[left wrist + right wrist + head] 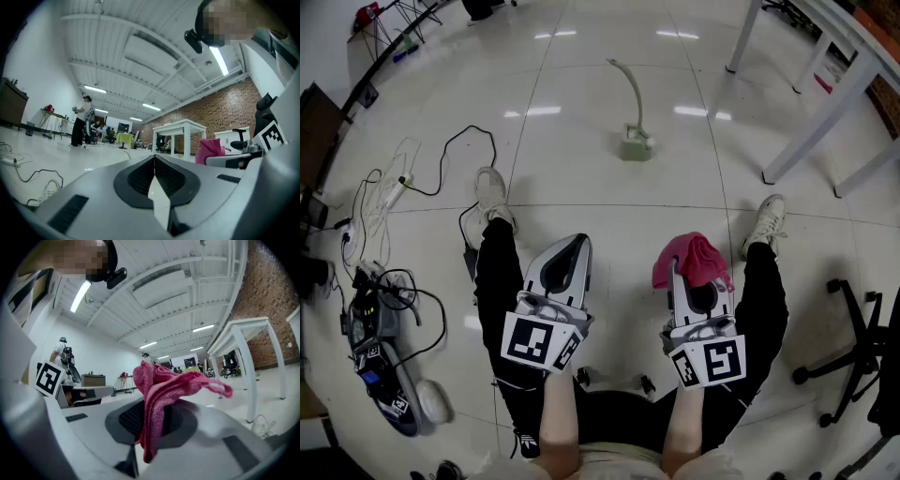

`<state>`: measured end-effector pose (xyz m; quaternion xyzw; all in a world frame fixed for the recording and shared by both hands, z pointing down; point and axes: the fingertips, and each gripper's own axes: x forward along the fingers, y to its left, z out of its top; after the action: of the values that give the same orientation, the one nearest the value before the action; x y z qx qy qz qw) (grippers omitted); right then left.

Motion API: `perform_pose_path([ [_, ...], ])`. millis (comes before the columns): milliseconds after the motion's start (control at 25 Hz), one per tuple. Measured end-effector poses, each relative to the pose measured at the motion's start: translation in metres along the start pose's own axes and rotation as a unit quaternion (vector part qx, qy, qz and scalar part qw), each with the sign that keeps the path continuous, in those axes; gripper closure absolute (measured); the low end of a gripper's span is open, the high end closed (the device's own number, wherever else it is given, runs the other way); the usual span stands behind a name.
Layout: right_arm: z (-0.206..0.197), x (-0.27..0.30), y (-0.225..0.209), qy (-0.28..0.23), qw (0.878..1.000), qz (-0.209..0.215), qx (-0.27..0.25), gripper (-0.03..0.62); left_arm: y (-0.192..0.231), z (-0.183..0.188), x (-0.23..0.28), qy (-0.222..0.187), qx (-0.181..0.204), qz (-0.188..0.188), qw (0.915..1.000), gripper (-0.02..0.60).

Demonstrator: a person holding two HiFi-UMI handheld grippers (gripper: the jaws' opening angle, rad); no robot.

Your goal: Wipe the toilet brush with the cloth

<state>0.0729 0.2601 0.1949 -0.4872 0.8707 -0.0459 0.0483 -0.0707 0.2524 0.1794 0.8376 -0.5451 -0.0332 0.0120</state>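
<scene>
A glossy white tiled floor fills the head view. The toilet brush (634, 131) stands upright in its holder at upper centre, well apart from both grippers, its curved handle leaning left and its head hidden inside the holder. White table legs (811, 122) are cut off at the upper right, and cables (389, 197) trail along the left edge. In the lower middle, the left gripper (565, 262) and the right gripper (699, 292) lie side by side over a seated person's legs. The pink cloth (692, 255) covers the right fingertips.

In the left gripper view, the fingers (140, 176) meet at centre with nothing between them. The cloth (210, 150) shows at right, partly behind the other gripper's body.

In the right gripper view, the fingers (126, 420) pinch the cloth (164, 390), which bunches above them and hangs below, hiding their tips.
</scene>
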Motion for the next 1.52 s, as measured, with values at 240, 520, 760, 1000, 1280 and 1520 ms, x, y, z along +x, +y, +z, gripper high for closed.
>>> perform_pose_path([
  [240,0.034,0.096,-0.043,-0.023,1.000,-0.011,-0.002,0.562,0.068,0.035,0.078,-0.015,0.017,0.006,0.9997,0.575],
  [520,0.068,0.194,-0.064,-0.040,0.998,0.004,-0.040,0.562,0.134,0.057,0.157,-0.058,-0.002,0.015,0.9982,0.575],
  [760,0.109,0.242,-0.073,-0.064,0.995,0.014,-0.072,0.562,0.158,0.088,0.199,-0.096,0.011,0.012,0.9953,0.575],
  [1000,0.098,0.232,-0.092,-0.049,0.998,0.007,-0.038,0.562,0.156,0.072,0.200,-0.074,-0.006,0.011,0.9972,0.575],
  [1280,0.045,0.232,-0.120,0.027,0.999,-0.010,-0.040,0.562,0.181,0.003,0.195,-0.004,-0.046,0.064,0.9968,0.575],
  [1520,0.040,0.257,-0.154,0.026,0.999,-0.018,-0.030,0.562,0.202,-0.004,0.226,0.013,-0.044,0.076,0.9960,0.575],
])
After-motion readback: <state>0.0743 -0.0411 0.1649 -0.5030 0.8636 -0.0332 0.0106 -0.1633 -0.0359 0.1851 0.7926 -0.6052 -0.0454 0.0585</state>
